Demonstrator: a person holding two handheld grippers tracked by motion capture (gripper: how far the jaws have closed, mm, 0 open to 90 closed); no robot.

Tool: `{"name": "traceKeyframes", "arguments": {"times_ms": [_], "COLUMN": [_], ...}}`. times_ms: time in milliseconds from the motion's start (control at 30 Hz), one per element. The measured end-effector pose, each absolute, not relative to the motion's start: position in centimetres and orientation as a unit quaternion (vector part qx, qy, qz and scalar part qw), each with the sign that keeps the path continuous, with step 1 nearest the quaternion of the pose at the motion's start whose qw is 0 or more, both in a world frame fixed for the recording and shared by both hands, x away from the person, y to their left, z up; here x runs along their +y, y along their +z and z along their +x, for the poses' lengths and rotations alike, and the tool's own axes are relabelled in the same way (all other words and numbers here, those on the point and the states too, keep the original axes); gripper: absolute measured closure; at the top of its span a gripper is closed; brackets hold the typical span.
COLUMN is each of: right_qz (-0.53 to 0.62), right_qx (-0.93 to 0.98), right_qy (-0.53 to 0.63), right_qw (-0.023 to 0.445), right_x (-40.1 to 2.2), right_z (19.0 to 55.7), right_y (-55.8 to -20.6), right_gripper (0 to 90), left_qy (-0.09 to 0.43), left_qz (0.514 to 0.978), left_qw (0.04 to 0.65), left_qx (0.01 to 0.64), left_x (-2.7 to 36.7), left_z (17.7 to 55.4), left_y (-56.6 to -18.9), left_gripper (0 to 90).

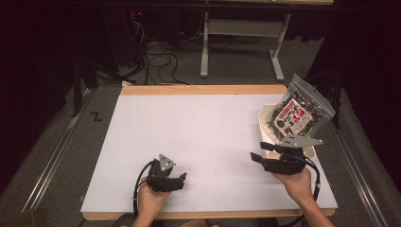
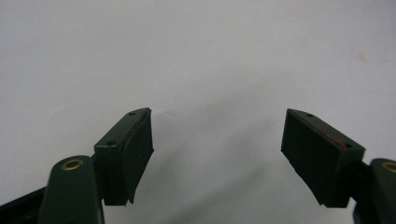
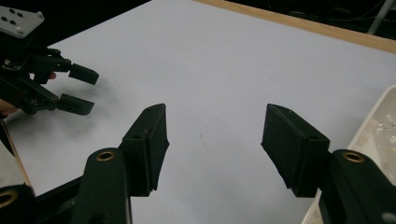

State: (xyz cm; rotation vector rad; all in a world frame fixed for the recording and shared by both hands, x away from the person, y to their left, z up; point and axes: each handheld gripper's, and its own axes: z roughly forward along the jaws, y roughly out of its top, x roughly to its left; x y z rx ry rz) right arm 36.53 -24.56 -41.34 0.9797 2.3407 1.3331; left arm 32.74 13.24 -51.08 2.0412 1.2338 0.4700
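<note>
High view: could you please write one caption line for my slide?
A person holds the open left claw and open right claw over a white table; a printed bag stands in a white tray.

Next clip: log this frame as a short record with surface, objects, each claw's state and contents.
surface: white table with wooden edge
objects: clear bag of dark pieces, red label, leaning in a white tray at far right
left claw: open, empty, low over the near left of the table
right claw: open, empty, beside the tray, not touching the bag

The label on the bag (image 1: 299, 112) is too small to read.
</note>
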Motion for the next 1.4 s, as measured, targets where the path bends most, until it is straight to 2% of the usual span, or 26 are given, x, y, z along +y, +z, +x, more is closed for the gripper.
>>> {"name": "traceKeyframes", "arguments": {"times_ms": [1233,1400], "right_qz": [0.348,0.335], "right_qx": [0.833,0.841], "right_qy": [0.412,0.401], "right_qw": [0.122,0.145], "right_x": [-20.7,-20.2], "right_z": [38.2,37.9], "right_y": [-46.1,-46.9], "right_gripper": [41.1,41.1], "left_qy": [0.184,0.183], "left_qz": [0.788,0.787], "left_qw": [0.349,0.350], "left_qx": [0.474,0.475], "left_x": [13.2,13.3], "left_z": [32.7,32.7], "left_y": [-51.0,-50.9], "left_gripper": [25.6,25.6]}}
